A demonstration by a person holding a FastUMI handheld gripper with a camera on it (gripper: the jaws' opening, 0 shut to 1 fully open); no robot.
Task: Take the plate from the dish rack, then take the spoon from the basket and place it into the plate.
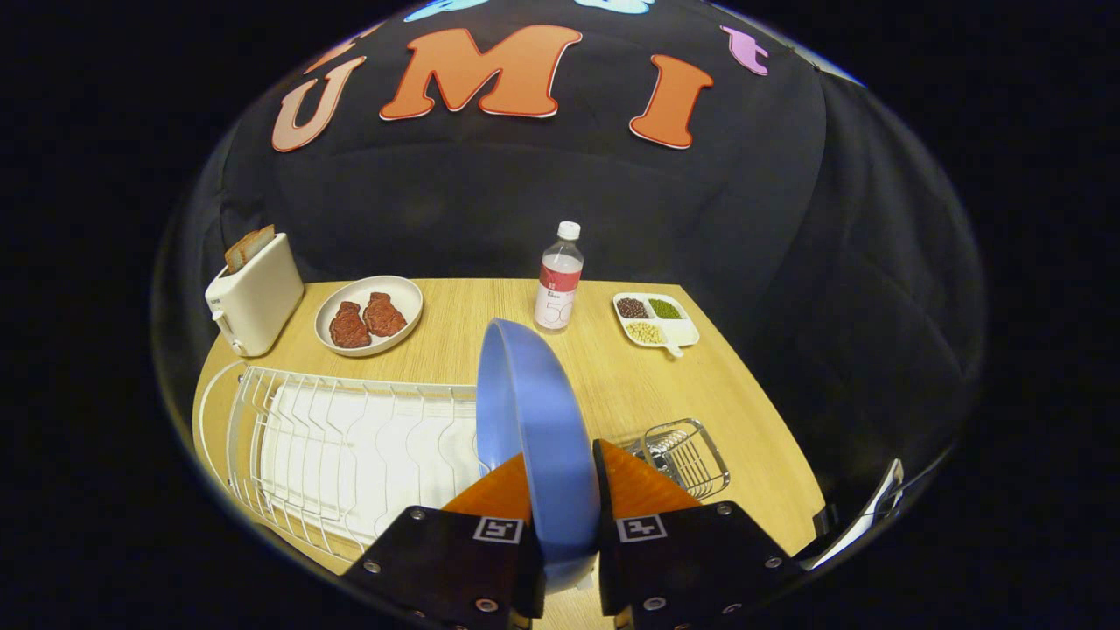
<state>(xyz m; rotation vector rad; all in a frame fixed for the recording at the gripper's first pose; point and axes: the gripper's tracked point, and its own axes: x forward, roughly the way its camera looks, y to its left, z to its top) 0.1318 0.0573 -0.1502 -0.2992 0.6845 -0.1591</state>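
While the gripper [564, 490] has its jaws clamped on the blue plate [534, 420], one on each face, the plate stands on edge between them, above the right end of the white rack [341, 442]. A wire basket [687, 455] sits on the surface [630, 385] just right of the jaws; its contents cannot be told. Beyond: toaster [254, 293], dish of meat [368, 315], bottle [559, 280], tray of beans [655, 319].

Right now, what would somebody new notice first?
The round blue plate stands on edge, pinched between the gripper's fingers, above the white wire dish rack. Beyond it, a white plate of two red steaks sits beside a white toaster holding bread.
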